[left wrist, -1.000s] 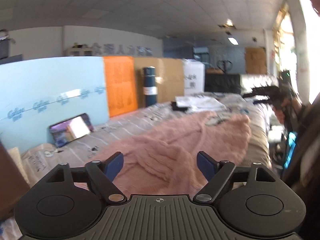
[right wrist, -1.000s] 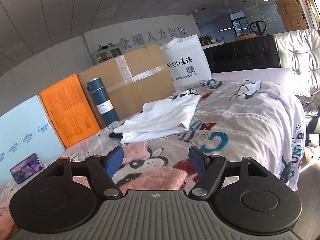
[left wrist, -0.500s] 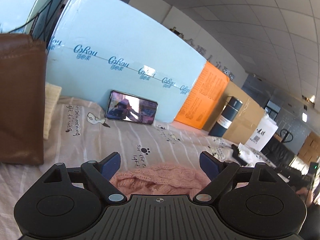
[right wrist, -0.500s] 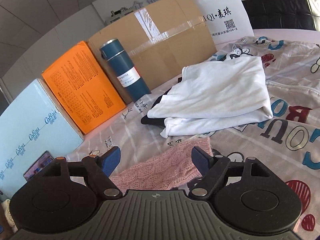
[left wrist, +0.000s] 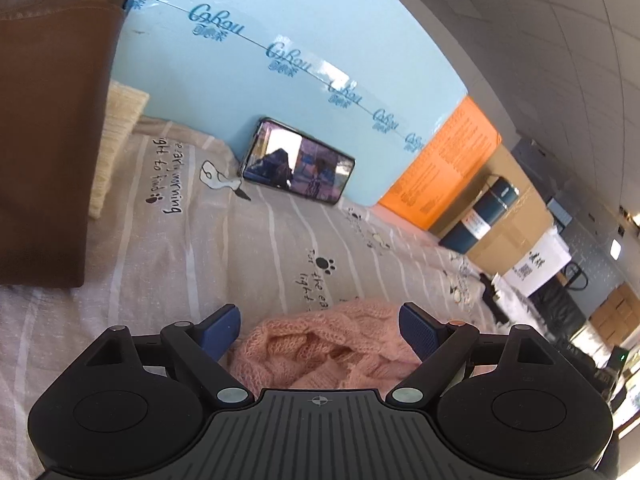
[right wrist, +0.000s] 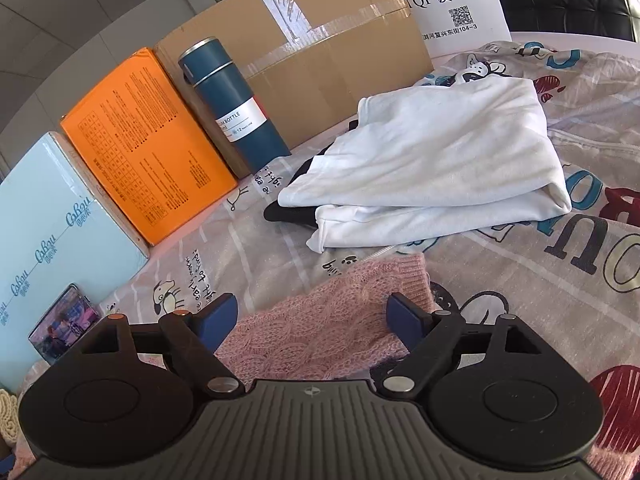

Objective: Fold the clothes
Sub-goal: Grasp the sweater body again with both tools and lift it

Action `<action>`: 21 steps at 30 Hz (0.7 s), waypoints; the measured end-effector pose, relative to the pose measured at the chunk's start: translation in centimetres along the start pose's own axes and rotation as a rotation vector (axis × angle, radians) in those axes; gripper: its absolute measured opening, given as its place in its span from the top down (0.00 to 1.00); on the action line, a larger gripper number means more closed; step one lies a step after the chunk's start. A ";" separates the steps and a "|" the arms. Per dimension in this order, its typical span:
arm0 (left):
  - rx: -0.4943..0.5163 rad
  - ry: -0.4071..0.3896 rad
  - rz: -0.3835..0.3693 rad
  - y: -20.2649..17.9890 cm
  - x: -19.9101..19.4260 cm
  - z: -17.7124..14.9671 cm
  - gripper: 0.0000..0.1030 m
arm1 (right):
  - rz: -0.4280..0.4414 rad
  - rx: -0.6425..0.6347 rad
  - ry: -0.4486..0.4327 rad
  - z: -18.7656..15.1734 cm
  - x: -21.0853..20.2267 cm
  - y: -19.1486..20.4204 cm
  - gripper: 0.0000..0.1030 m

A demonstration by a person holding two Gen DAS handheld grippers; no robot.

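A pink knitted sweater (left wrist: 328, 344) lies bunched on the printed bedsheet (left wrist: 240, 248). My left gripper (left wrist: 320, 330) hangs over its crumpled end, jaws wide, the blue pads clear of the knit. In the right wrist view a sleeve and ribbed cuff of the pink sweater (right wrist: 344, 320) lie flat between the jaws of my right gripper (right wrist: 310, 318). Those jaws are opening and the pads stand off the wool. A folded white garment (right wrist: 440, 168) rests on a dark one just beyond the cuff.
Along the back stand a light blue board (left wrist: 260, 60), an orange box (right wrist: 136, 136), a dark blue bottle (right wrist: 232, 108), a cardboard box (right wrist: 320, 48) and a white bag (right wrist: 448, 4). A phone (left wrist: 298, 172) leans on the board. A brown cushion (left wrist: 44, 120) is at the left.
Both grippers swung down and left toward the bed. The left view turned from the spread sweater to its bunched end near the phone. The right jaws widened over the sleeve.
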State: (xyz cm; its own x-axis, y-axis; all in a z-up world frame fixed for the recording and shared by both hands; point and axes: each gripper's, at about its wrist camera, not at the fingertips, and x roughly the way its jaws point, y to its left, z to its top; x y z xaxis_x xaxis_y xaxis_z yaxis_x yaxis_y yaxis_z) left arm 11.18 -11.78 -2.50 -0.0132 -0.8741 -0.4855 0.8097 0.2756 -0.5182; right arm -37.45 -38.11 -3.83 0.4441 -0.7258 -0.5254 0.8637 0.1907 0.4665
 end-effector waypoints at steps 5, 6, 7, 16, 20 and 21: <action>0.165 0.053 0.100 -1.2 1.0 -0.3 0.23 | 0.012 0.006 -0.010 -0.1 0.1 -0.2 0.20; 0.194 0.060 0.114 -1.5 1.0 -0.5 0.27 | 0.014 0.009 -0.013 -0.1 0.2 -0.3 0.20; 0.223 0.065 0.126 -1.8 1.1 -0.6 0.33 | 0.016 0.011 -0.016 -0.1 0.2 -0.3 0.20; 0.393 0.090 0.146 -4.1 1.5 -1.9 0.47 | 0.026 0.026 -0.036 -0.2 0.4 -0.5 0.20; 0.451 0.087 0.175 -4.8 1.7 -2.4 0.54 | 0.033 0.029 -0.038 -0.3 0.5 -0.6 0.20; 0.466 0.085 0.180 -5.0 1.7 -2.5 0.56 | 0.032 0.025 -0.040 -0.3 0.5 -0.5 0.20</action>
State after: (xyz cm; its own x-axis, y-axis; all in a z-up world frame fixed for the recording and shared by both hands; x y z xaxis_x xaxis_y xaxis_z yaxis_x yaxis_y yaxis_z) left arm 5.64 -13.63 -2.52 0.1192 -0.7883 -0.6036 0.9790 0.1944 -0.0606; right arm -37.62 -38.33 -4.57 0.4611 -0.7455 -0.4813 0.8426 0.1978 0.5008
